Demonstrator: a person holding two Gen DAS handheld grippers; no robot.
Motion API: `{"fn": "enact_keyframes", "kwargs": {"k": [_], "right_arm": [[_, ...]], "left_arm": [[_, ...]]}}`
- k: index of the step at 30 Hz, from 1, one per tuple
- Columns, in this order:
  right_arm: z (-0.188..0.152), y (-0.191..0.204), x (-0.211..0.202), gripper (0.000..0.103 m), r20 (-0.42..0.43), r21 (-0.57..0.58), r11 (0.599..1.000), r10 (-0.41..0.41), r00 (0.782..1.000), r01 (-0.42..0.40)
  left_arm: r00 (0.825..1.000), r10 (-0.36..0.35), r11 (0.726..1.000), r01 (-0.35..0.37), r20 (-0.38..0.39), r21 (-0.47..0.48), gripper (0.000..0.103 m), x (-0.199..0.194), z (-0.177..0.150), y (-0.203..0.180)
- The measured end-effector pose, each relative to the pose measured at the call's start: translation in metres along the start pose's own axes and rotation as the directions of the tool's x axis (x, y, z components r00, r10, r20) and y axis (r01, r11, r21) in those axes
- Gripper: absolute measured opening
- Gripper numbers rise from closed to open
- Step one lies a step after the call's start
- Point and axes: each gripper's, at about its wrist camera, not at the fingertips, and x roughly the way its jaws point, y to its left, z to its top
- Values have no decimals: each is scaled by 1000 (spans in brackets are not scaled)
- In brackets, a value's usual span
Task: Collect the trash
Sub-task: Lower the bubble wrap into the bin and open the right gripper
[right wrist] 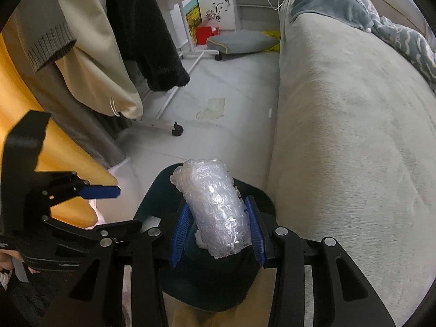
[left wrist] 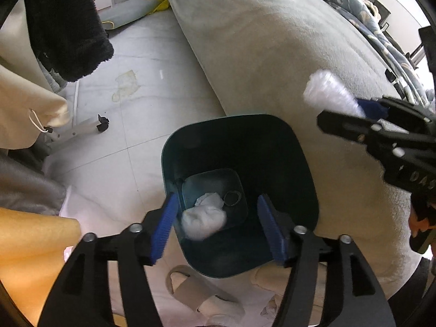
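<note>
Collecting trash at the bin: I hold the left gripper directly above the dark bin, which stands on the floor against the near edge of the grey bed. Its jaws stand released, apart and pressing on nothing; a crumpled white paper wad appears blurred between and below them, apparently dropping toward a second wad and a thin ring already on the bin's bottom. My right gripper, to the right of the bin in the left view, is clenched on a roll of bubble wrap, the blue pads pressing its lower half from both sides while its upper end projects over the bin's opening. I judge the roll light, soft and springy, somewhat slick, not fragile; a mid-body hold across its width suits it, since the ends would crush and slip.
</note>
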Motion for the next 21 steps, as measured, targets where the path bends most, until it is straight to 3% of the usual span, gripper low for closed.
{"fn": "enact_keyframes", "kwargs": {"k": [5, 21], "right_arm": [[-2, 4, 15, 42, -43, -7, 1000, 3, 999, -3], [-21, 12, 51, 42, -173, -29, 999, -18, 985, 13]], "left_arm": [[999, 12, 1000, -11, 31, -17, 74, -8, 2, 6], [986, 2, 1000, 2, 170, -23, 75, -40, 9, 12]]}}
